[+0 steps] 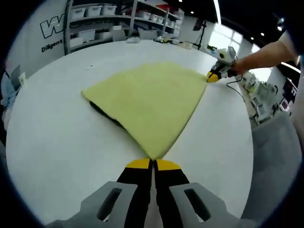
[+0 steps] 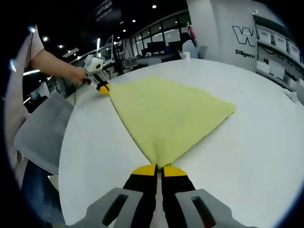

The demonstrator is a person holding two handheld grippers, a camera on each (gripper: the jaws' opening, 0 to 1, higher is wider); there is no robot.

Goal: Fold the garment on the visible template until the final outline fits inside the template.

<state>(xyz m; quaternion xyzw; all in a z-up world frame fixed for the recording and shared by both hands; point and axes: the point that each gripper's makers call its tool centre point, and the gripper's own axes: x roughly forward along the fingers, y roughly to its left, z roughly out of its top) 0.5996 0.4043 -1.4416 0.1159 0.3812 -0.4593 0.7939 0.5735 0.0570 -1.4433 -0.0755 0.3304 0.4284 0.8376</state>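
Garment (image 1: pixel 152 102) lies spread on the white table (image 1: pixel 57 142), yellow, with a dark edge peeking from beneath one side. Left gripper (image 1: pixel 153 164) and right gripper (image 2: pixel 159 168) each pinch a corner, jaws pressed together on the cloth. Folding seems underway, not finished; whether the outline fits the template cannot be told.

Shelving (image 1: pixel 102 19) stocked with white bins is seen at the upper left of the left gripper view. A white wall with dark lettering (image 2: pixel 247 40) is located at the upper right of the right gripper view.
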